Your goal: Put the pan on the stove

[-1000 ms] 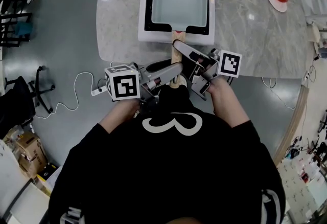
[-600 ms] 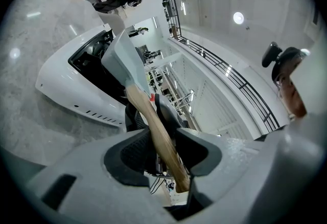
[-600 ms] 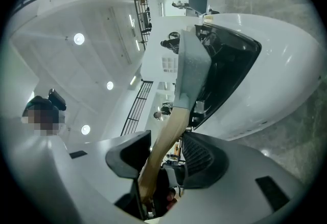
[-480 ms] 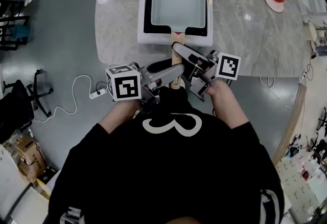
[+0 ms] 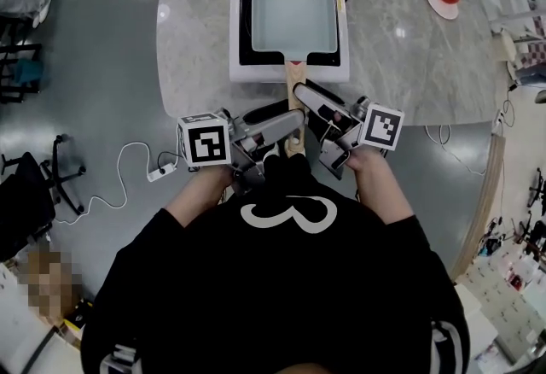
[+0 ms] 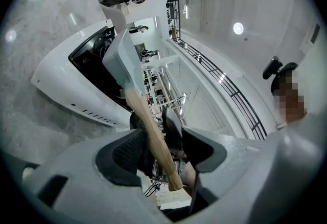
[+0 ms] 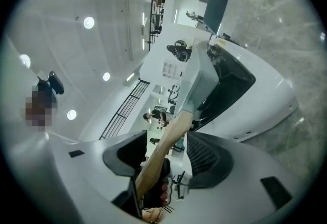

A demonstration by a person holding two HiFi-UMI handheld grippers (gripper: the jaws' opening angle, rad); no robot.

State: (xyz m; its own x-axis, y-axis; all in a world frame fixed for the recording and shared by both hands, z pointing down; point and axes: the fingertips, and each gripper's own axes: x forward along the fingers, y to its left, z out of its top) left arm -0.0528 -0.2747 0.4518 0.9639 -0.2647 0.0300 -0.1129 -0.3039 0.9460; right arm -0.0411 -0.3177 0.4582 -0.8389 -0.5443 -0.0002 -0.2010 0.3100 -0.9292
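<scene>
Now | one pan (image 5: 293, 5) | one stove (image 5: 241, 65) | left claw (image 6: 163, 149), right claw (image 7: 166, 156) just opening, released, handle (image 5: 294, 78) between

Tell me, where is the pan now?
In the head view the pan sits on the white stove, mid-front of the marble table, its wooden handle pointing toward the person.

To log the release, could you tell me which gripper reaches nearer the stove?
The right gripper: its tip lies closer to the stove than the left gripper does. Both have just been opening their jaws, with the pan handle between them.
</scene>
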